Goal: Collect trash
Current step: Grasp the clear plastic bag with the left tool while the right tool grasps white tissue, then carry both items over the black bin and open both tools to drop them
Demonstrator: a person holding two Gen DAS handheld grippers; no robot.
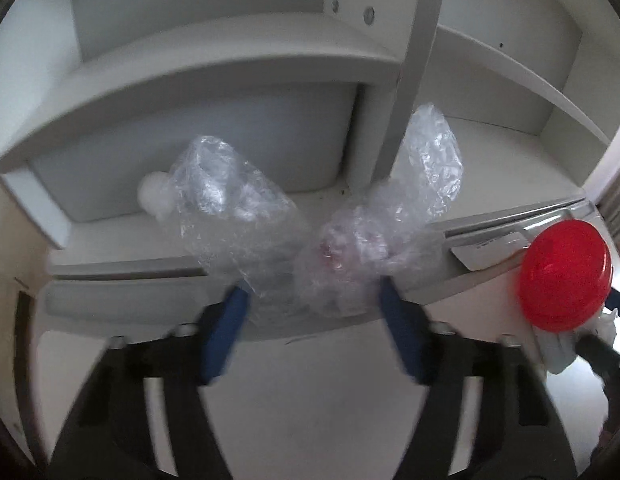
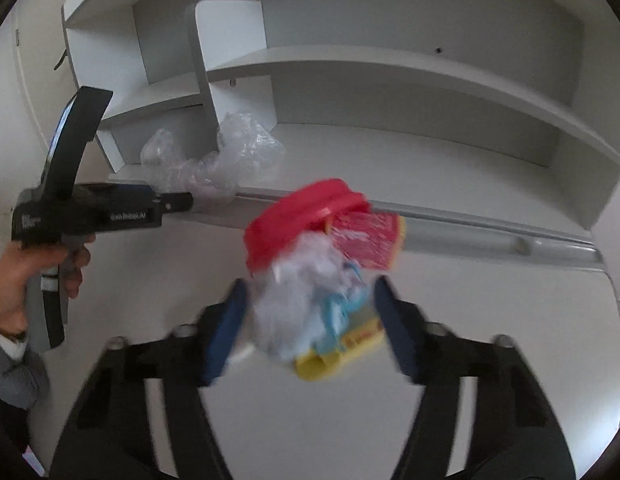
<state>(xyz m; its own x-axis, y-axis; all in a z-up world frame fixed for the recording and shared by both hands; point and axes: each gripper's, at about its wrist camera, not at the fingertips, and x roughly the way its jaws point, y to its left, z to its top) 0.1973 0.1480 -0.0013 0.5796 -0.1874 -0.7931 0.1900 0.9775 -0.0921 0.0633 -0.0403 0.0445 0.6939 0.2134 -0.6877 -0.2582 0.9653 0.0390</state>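
left gripper (image 1: 314,300) half open, jaws astride clear wrap (image 1: 269,216) at desk (image 1: 269,380) edge; pads touching it or not: cannot tell. right gripper (image 2: 310,312) clamped on trash wad (image 2: 310,304), red lid (image 2: 293,220) above. wrap likely light, soft, slippery: pinch bunched middle.

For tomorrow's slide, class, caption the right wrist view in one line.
Right gripper clamps a trash bundle with a red lid above the white desk.
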